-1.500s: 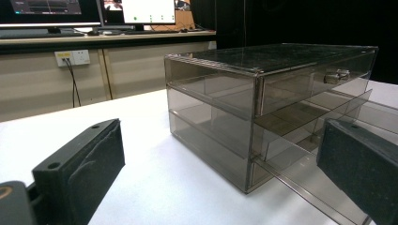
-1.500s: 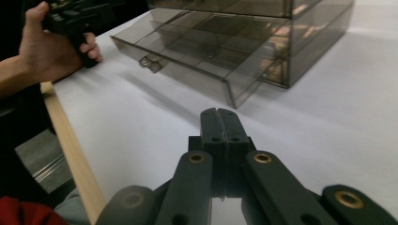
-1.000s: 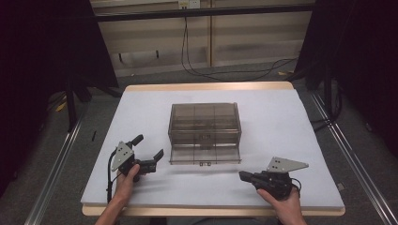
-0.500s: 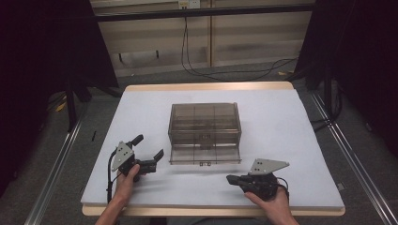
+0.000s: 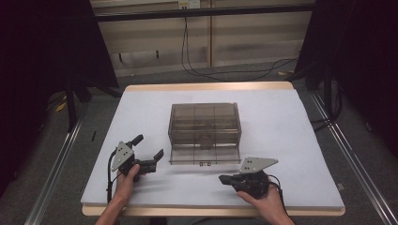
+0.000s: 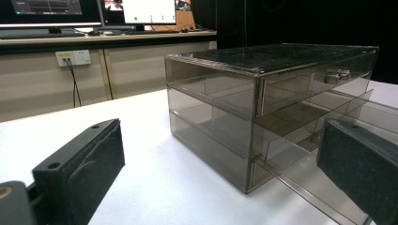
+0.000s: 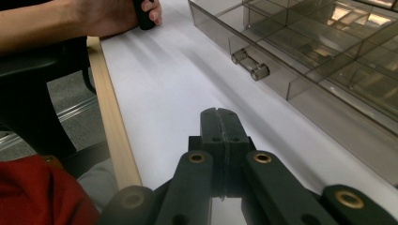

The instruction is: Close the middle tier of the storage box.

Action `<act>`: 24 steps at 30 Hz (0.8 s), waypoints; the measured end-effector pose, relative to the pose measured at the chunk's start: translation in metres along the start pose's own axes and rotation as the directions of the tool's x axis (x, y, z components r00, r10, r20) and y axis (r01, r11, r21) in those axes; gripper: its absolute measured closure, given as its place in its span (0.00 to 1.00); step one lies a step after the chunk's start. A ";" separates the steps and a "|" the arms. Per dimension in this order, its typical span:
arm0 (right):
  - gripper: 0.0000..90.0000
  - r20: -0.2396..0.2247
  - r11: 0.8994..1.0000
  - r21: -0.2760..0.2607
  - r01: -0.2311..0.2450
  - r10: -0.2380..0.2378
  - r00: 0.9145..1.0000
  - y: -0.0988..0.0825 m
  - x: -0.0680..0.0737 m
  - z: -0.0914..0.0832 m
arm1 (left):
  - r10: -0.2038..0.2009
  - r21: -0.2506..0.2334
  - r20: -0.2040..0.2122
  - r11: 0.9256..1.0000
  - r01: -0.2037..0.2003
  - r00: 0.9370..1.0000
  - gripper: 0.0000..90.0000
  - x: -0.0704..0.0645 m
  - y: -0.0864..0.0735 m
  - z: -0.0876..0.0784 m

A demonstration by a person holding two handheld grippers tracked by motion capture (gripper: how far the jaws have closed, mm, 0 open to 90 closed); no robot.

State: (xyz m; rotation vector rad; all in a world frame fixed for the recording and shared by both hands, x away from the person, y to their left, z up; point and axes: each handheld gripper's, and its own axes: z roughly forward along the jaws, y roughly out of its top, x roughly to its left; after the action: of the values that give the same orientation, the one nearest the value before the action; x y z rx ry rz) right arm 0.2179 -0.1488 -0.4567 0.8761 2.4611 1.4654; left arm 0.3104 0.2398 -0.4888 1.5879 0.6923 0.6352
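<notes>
A smoky clear drawer box (image 5: pixel 204 126) stands mid-table, its bottom drawer (image 5: pixel 204 157) pulled out a little toward me, with a small handle (image 5: pixel 204 164) on its front. My left gripper (image 5: pixel 150 146) rests open on the table left of the box's front corner, nothing between its jaws. In the left gripper view the box (image 6: pixel 263 93) sits between and beyond the wide jaws. My right gripper (image 5: pixel 222 179) lies shut and empty near the front edge, pointing left, just ahead of the drawer. In the right gripper view its closed tips (image 7: pixel 218 115) sit short of the drawer handle (image 7: pixel 250 64).
The white table (image 5: pixel 291 140) has a wooden front edge (image 7: pixel 110 117) close to the right gripper. Bare white surface spreads on both sides of the box. The other hand (image 7: pixel 112 14) shows far off in the right gripper view. Dark frames and cables lie behind the table.
The right gripper has slid left along the table's front, closer to the drawer front. The left gripper and the box have stayed put.
</notes>
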 end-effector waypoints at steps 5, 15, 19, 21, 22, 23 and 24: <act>1.00 -0.013 1.000 0.016 0.014 -0.014 1.000 0.004 0.001 0.009 | -0.020 -0.010 -0.009 1.000 0.020 1.000 0.01 -0.001 0.000 0.001; 1.00 -0.040 0.999 0.038 0.033 -0.032 0.999 0.010 0.002 0.026 | 0.003 0.003 0.002 1.000 -0.003 1.000 0.01 0.000 0.000 0.000; 1.00 -0.047 0.998 0.042 0.038 -0.036 0.998 0.014 0.001 0.030 | -0.008 -0.006 -0.001 1.000 0.008 1.000 0.01 -0.001 0.000 0.000; 1.00 -0.048 0.998 0.049 0.041 -0.039 0.998 0.016 0.000 0.032 | -0.004 -0.002 -0.001 1.000 0.004 1.000 0.01 0.000 0.000 0.000; 1.00 -0.047 0.998 0.049 0.041 -0.039 0.998 0.017 0.000 0.032 | -0.008 -0.005 -0.002 1.000 0.008 1.000 0.01 -0.001 0.000 0.001; 1.00 -0.047 0.998 0.049 0.041 -0.039 0.998 0.017 0.000 0.032 | -0.008 -0.005 -0.002 1.000 0.008 1.000 0.01 -0.001 0.000 0.001; 1.00 -0.050 0.998 0.044 0.043 -0.041 0.998 0.020 0.000 0.034 | -0.008 -0.005 -0.002 1.000 0.008 1.000 0.01 -0.001 0.000 0.000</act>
State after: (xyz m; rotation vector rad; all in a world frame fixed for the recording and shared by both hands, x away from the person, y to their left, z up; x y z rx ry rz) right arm 0.2404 -0.1159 -0.4572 0.8009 2.5413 1.4392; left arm 0.3104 0.2391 -0.4890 1.5791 0.6974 0.6319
